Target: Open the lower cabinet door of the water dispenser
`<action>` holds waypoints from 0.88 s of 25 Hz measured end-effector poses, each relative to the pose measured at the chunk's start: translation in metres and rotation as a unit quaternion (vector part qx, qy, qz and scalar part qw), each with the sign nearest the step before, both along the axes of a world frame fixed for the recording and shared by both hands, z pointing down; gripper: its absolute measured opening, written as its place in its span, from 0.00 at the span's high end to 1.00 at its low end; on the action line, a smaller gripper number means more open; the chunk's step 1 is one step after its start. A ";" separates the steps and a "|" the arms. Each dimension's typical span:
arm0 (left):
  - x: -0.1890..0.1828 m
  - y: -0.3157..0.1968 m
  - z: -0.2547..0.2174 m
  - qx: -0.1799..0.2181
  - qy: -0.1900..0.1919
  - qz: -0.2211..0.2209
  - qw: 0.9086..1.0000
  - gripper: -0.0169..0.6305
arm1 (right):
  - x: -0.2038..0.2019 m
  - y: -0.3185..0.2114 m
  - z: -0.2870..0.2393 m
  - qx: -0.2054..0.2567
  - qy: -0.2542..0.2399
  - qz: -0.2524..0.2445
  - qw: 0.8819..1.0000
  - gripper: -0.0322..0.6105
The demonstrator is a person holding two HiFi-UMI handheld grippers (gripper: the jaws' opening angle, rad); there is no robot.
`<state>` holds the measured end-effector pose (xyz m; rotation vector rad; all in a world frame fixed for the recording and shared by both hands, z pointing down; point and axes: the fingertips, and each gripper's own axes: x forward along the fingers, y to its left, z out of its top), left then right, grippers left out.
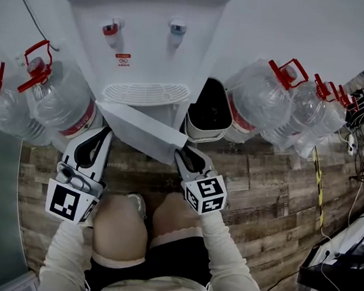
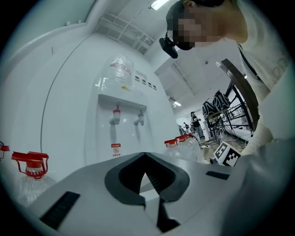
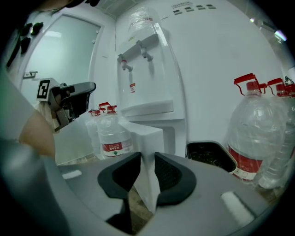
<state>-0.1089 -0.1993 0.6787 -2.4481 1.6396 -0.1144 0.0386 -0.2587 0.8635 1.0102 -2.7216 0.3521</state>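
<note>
gripping the free edge of the lower cabinet door [image 3: 148,138], the right gripper [image 3: 146,171] has its dark pads closed against both faces of the thin white panel. its own view shows this plainly, with the panel running edge-on up between the jaws. the head view gives what that close view cannot: the door stands swung out from the base of the water dispenser [image 1: 146,49] at a slant, toward the person's knees [image 1: 120,225], and its outer end meets the right gripper just below the drip tray.

the left gripper [image 2: 145,156] holds nothing. in its own view the jaw tips meet at a point, and only the dispenser's front and its two taps show far beyond them. from the head view it sits low at the left of the door, near the hinge side and beside a clear water bottle [image 1: 64,101] with a red handle; whether it touches the door cannot be told.

a black bin [image 1: 210,109] stands just right of the dispenser. the head view shows its open top, the right gripper view its rim beside more red-capped bottles [image 3: 251,133]. only the left gripper view shows the room behind – racks and cables to the right.
</note>
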 end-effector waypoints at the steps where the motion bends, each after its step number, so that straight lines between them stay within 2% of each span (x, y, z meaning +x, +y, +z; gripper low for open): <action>1: 0.000 0.001 0.000 0.000 0.000 0.000 1.000 0.97 | -0.001 0.003 0.000 0.001 0.002 -0.003 1.000 0.79; 10: 0.003 0.006 -0.003 0.002 -0.001 0.002 1.000 0.97 | -0.004 0.020 -0.002 0.001 0.000 -0.018 1.000 0.79; 18: 0.006 0.010 -0.006 0.006 -0.002 0.004 1.000 0.97 | 0.005 0.022 -0.041 0.050 -0.032 -0.002 0.998 0.80; 22: 0.010 0.010 -0.008 0.009 0.001 0.007 1.000 0.97 | 0.013 0.020 -0.073 0.082 -0.050 0.007 0.995 0.89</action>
